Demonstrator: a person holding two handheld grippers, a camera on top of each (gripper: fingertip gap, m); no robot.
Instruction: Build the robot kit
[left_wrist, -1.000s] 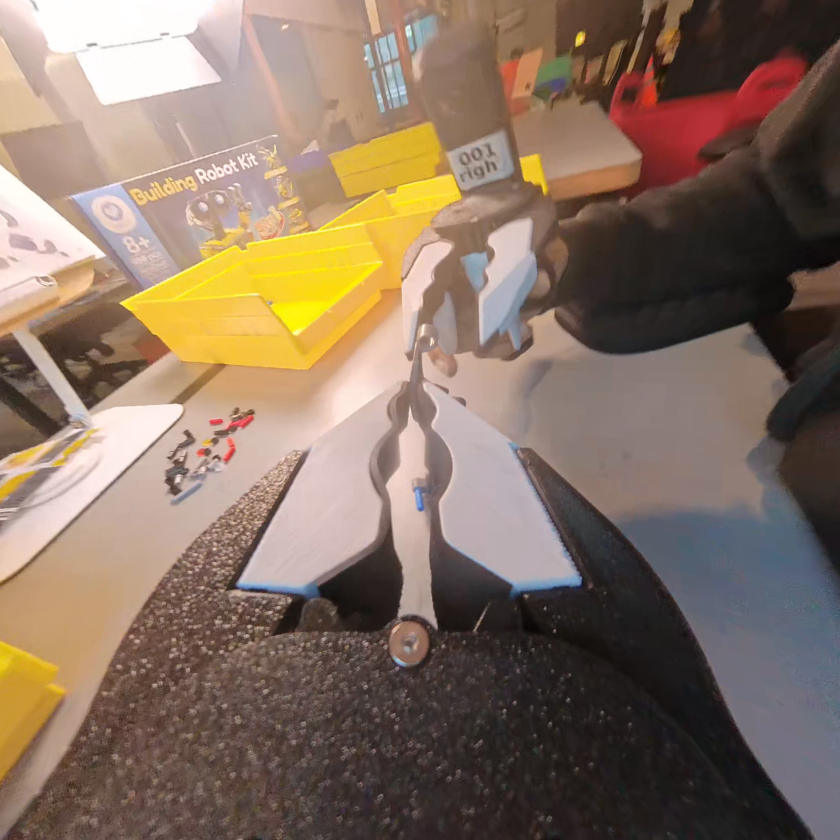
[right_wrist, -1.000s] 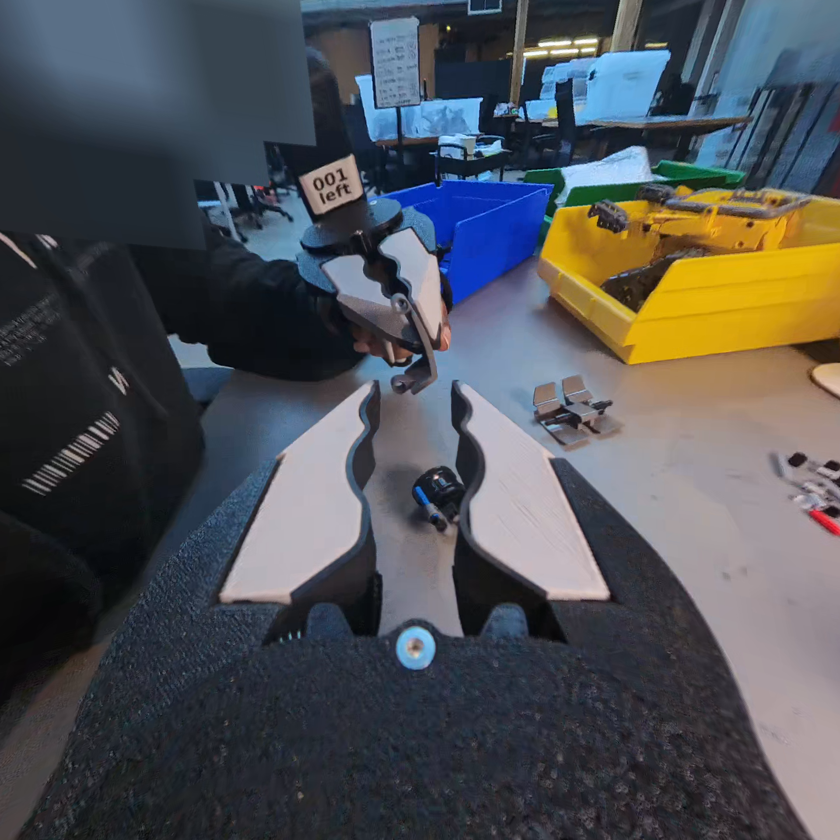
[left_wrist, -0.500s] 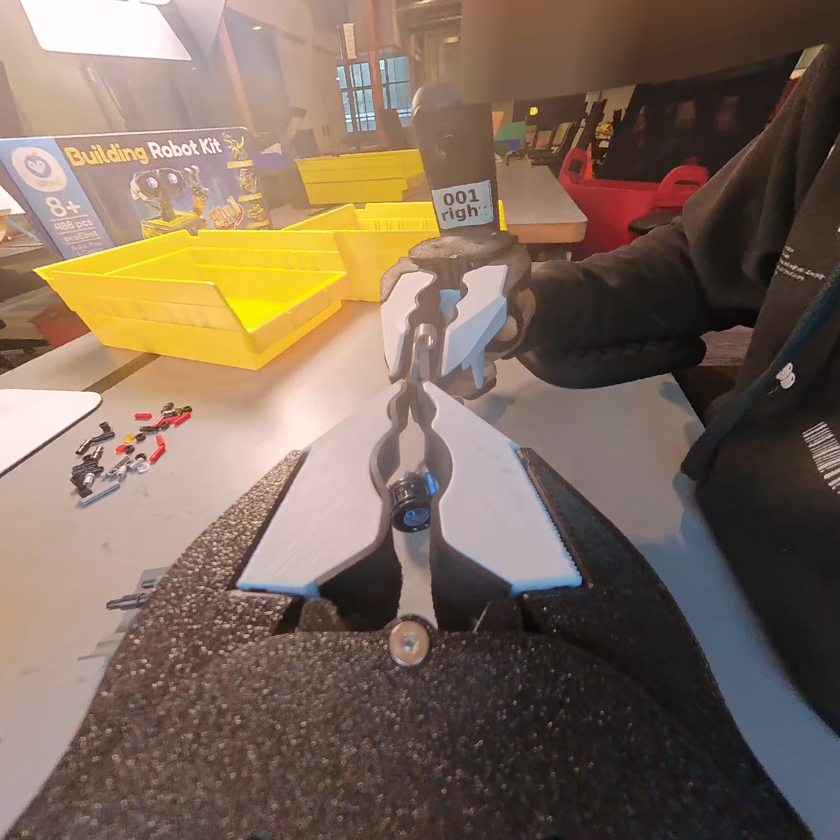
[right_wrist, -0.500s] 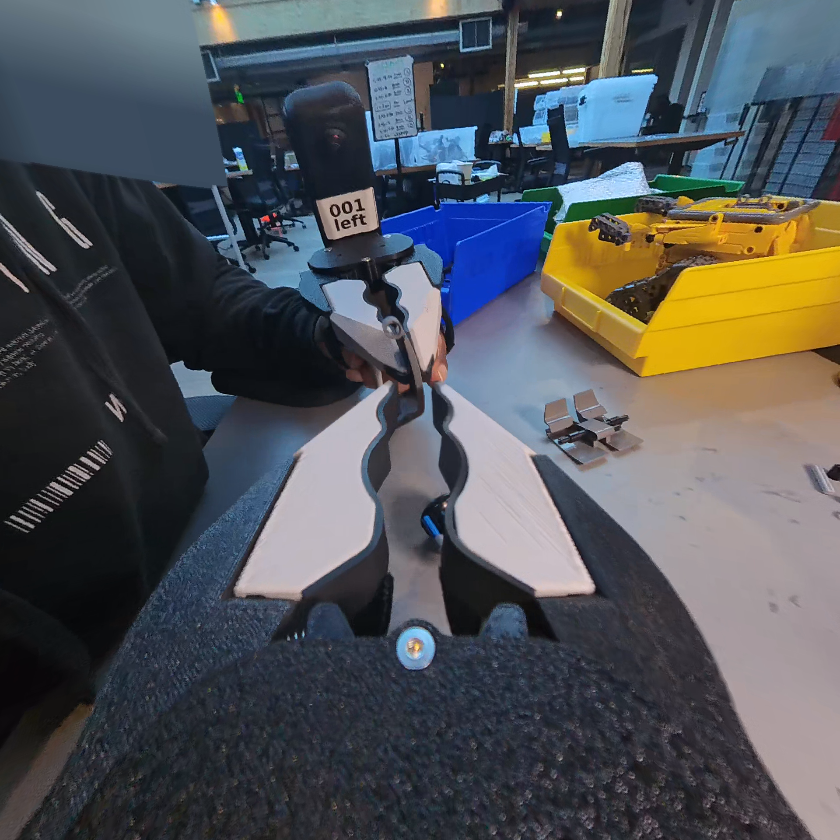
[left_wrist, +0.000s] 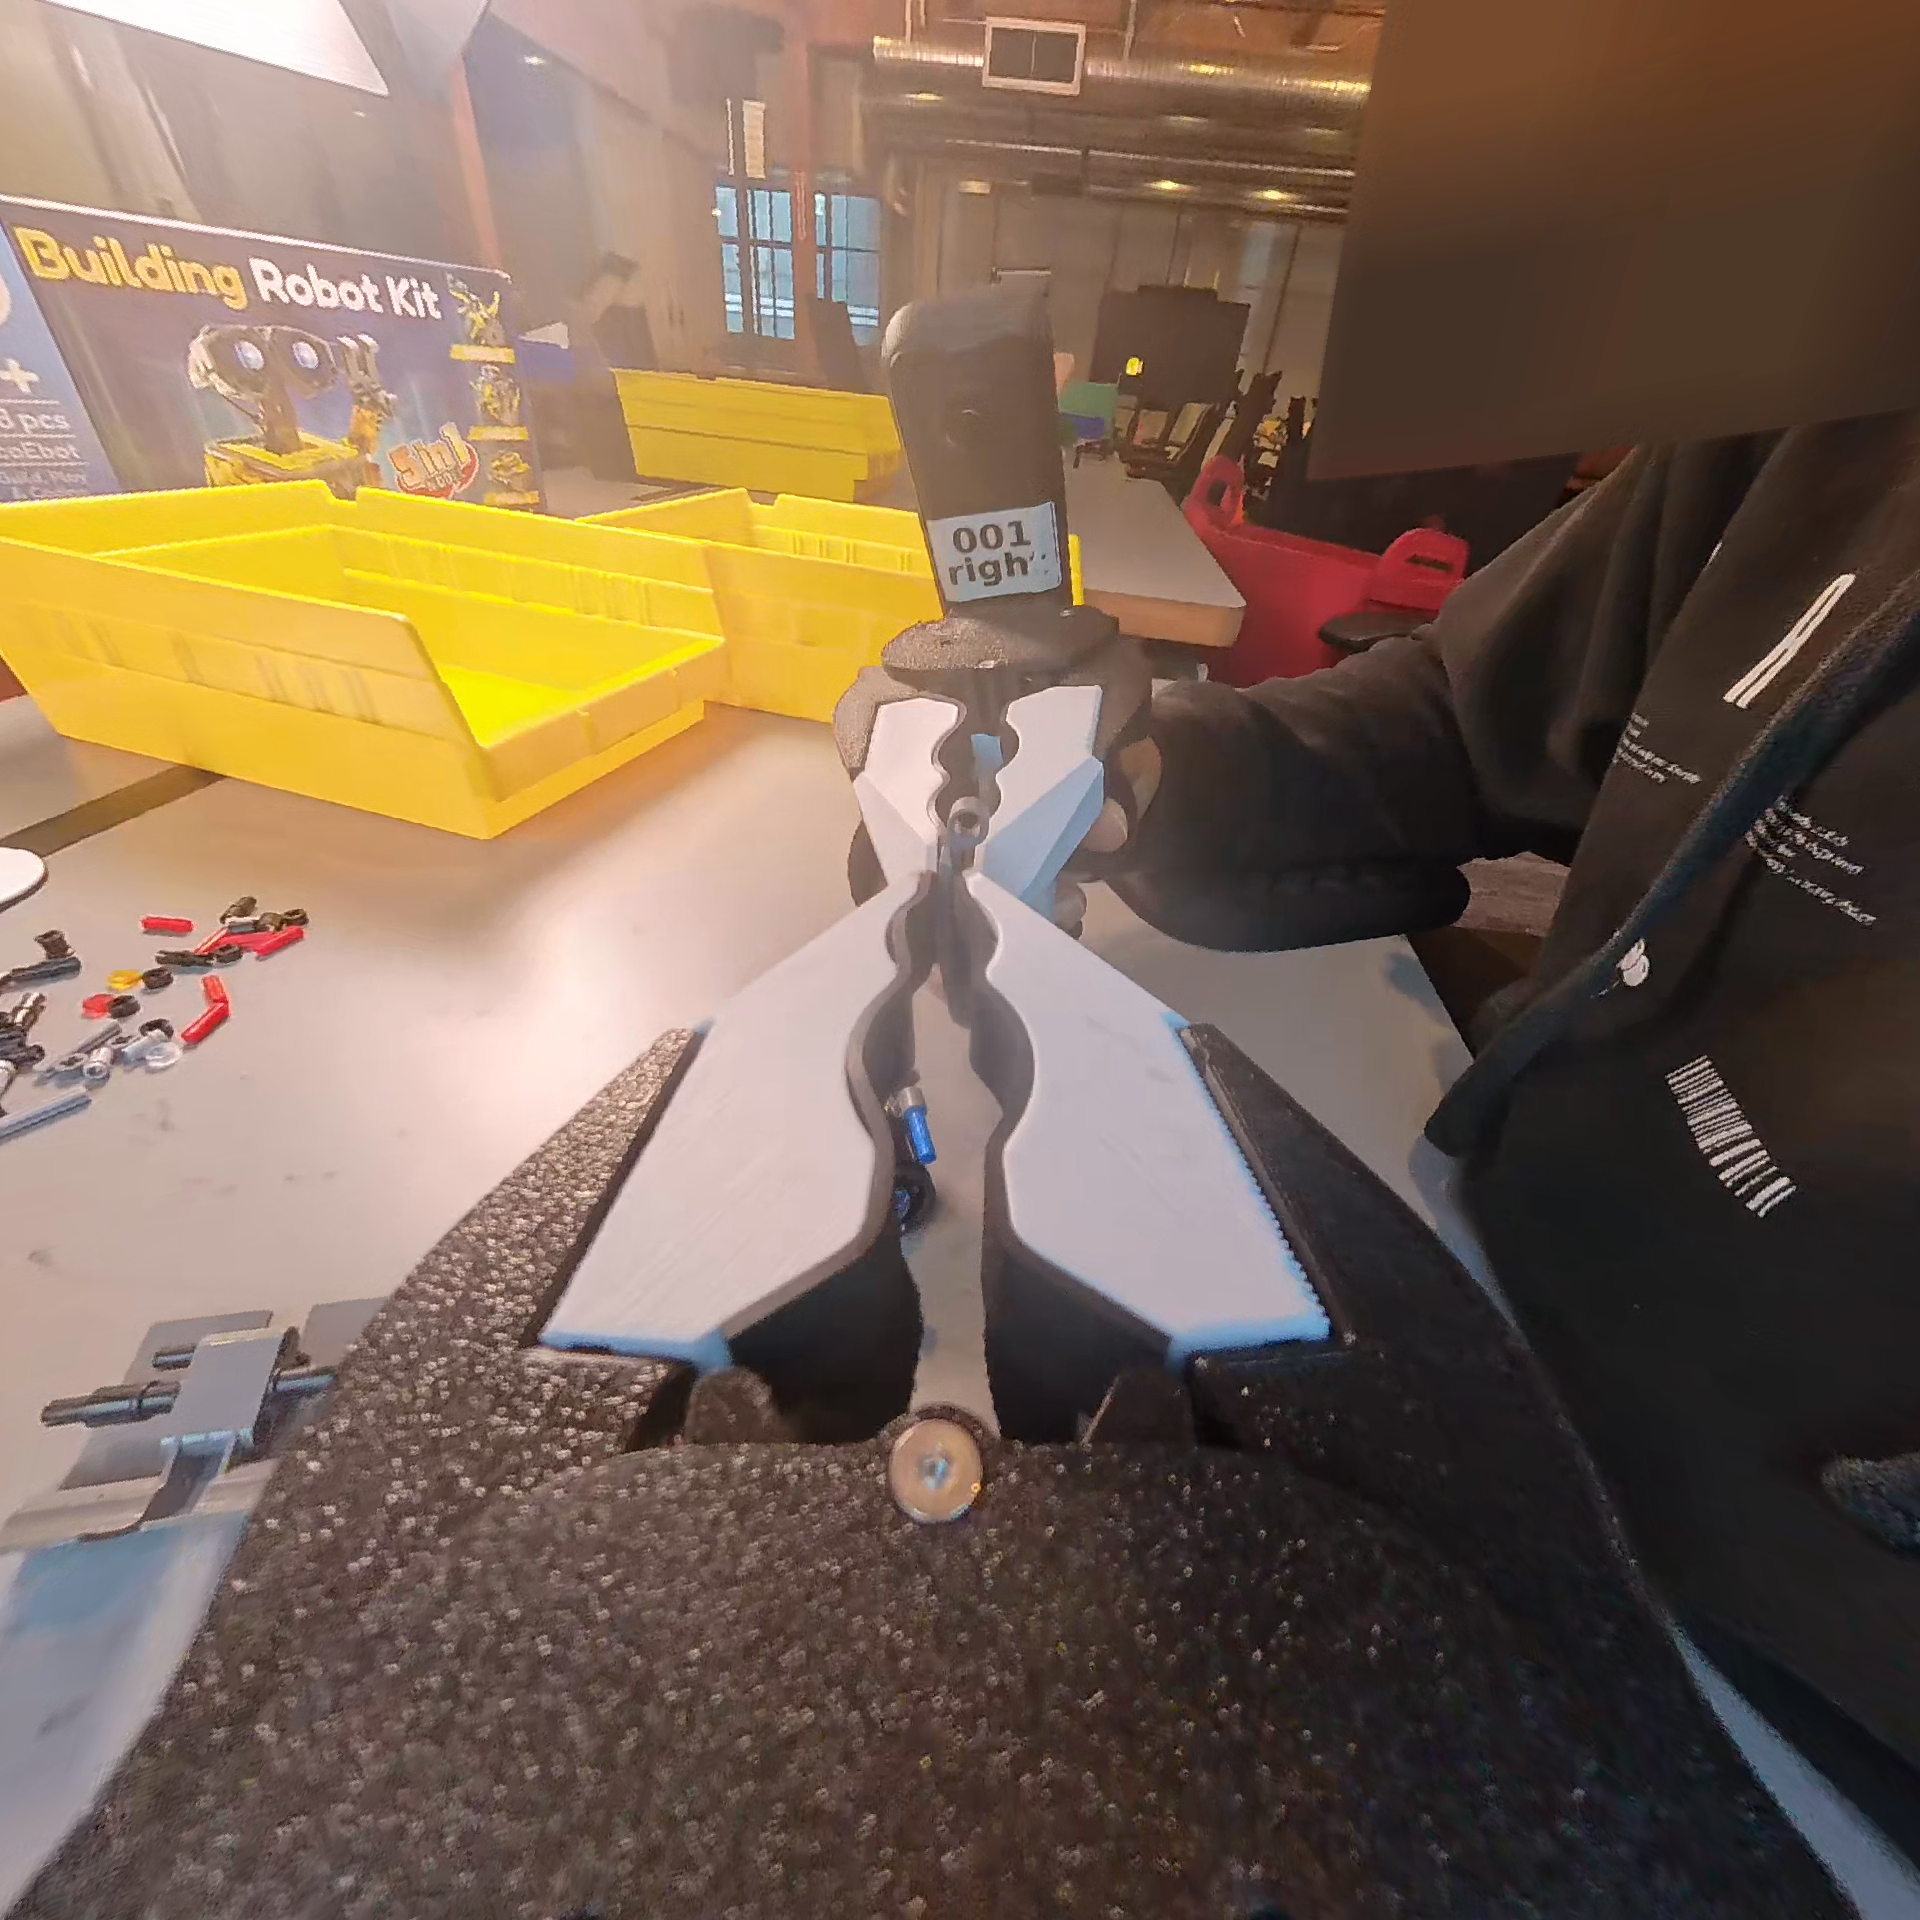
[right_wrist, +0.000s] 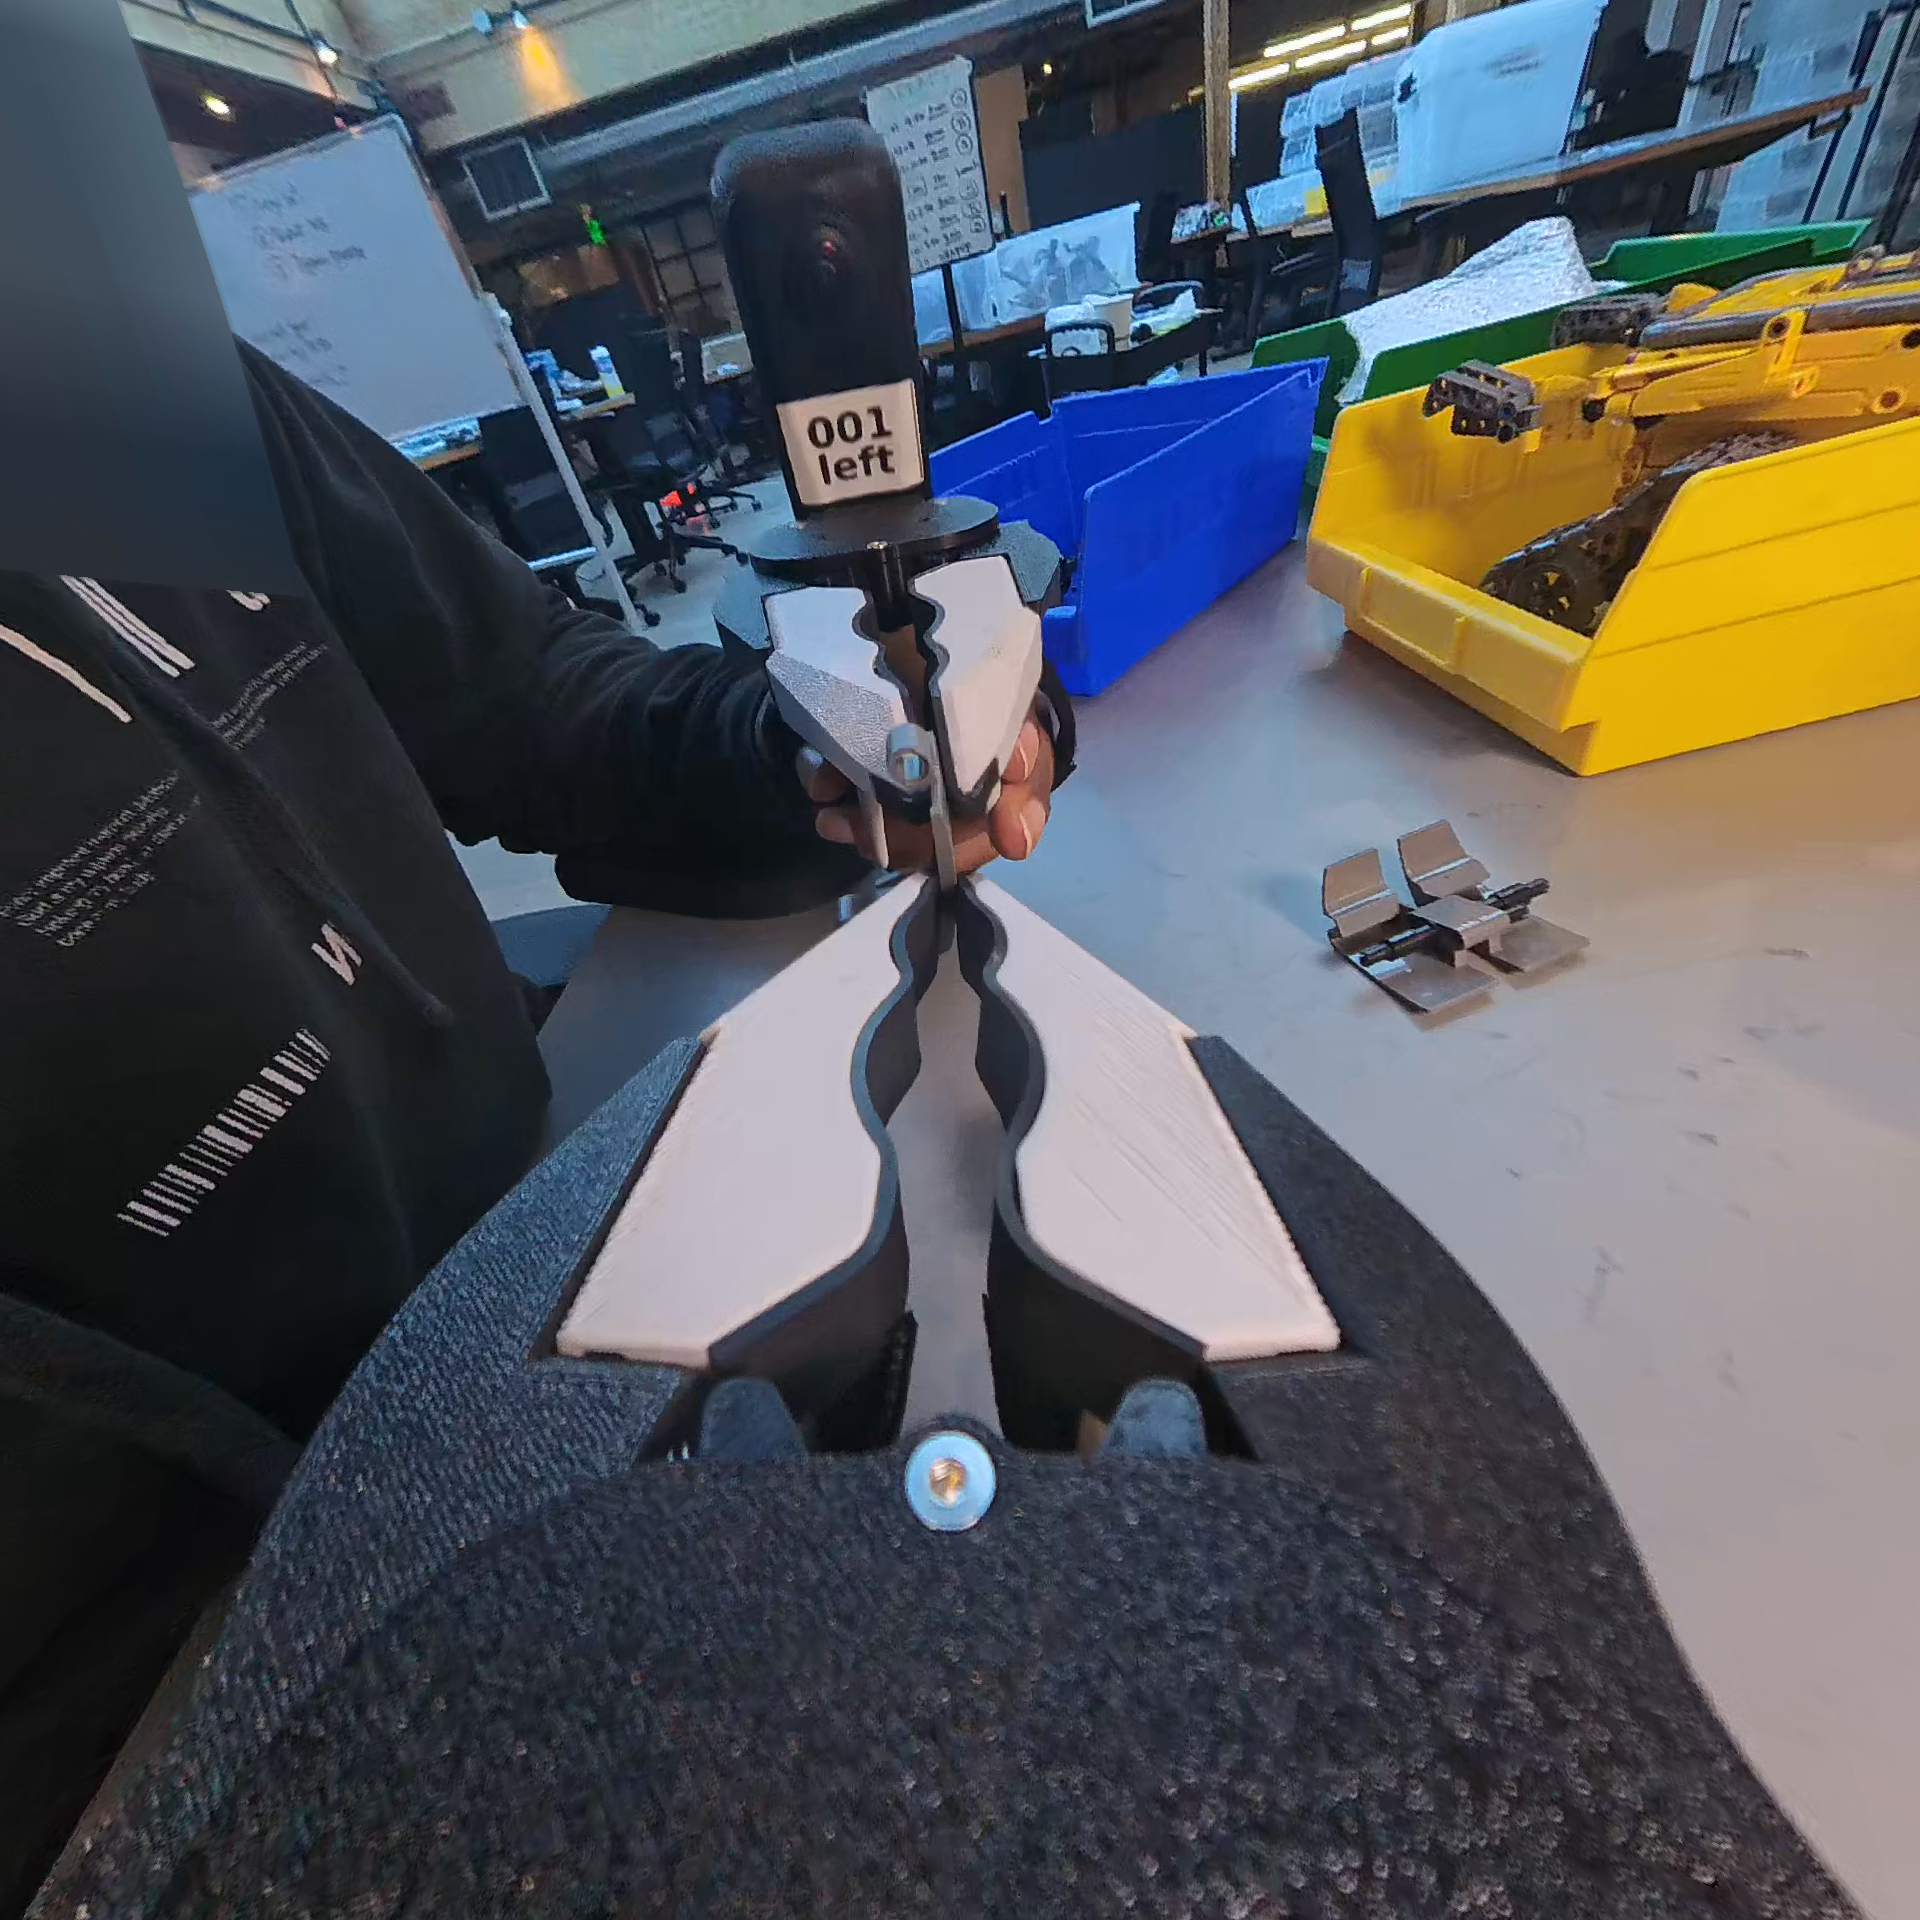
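Observation:
My left gripper is shut on one end of a small thin grey beam piece. My right gripper faces it tip to tip and is shut on the other end of the same piece. Both hold it above the grey table. The left gripper also shows in the right wrist view, and the right gripper in the left wrist view, each in a person's hand. A black wheel with a blue pin lies on the table under the left gripper.
A grey hinged assembly lies on the table, also in the left wrist view. Small loose parts lie beyond it. Yellow bins, a kit box, a blue bin and a yellow bin with a model stand behind. Less than 4 cm separates the two grippers' tips. The right tips stand about 15 cm off the grey hinged assembly. It turns up in the left wrist view as well.
My right gripper was open a second ago; it moved up to the left gripper and shut on the grey piece. Both grippers have levelled out, and the wheel stays on the table.

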